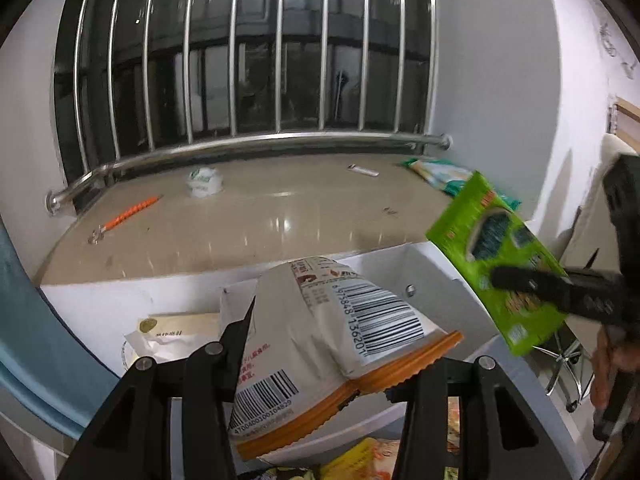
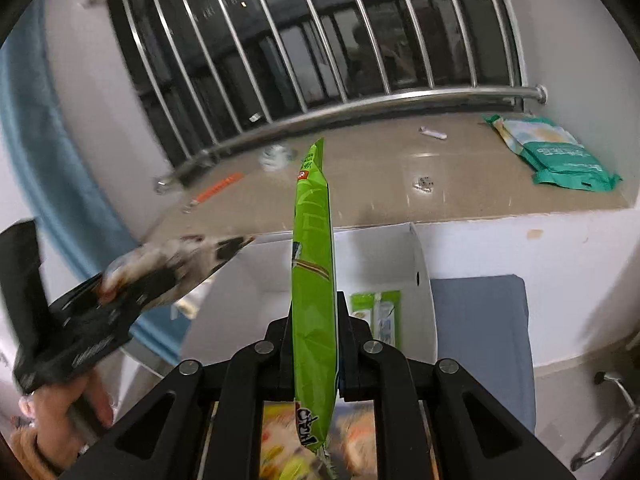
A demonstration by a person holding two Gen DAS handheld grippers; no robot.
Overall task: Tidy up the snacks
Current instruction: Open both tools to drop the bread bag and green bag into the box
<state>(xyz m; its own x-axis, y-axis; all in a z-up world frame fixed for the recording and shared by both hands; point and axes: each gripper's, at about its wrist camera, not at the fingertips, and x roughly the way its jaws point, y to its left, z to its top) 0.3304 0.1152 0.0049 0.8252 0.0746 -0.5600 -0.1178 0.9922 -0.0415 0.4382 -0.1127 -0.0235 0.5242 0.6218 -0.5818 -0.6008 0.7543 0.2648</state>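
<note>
Green snack pack (image 2: pixel 312 276) edge-on, clamped in right gripper (image 2: pixel 314 344), held over white box (image 2: pixel 420 264) at 12. Left gripper (image 1: pixel 316 356) pinching beige snack bag (image 1: pixel 320 332). Step: carrying both packs. Next prob.: lower into box, then let go.

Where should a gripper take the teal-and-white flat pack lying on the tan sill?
Grip the teal-and-white flat pack by its near crimped edge, coming in low from the room side. It lies flat on the sill near the right wall, so that thin edge looks the most reachable.
</note>
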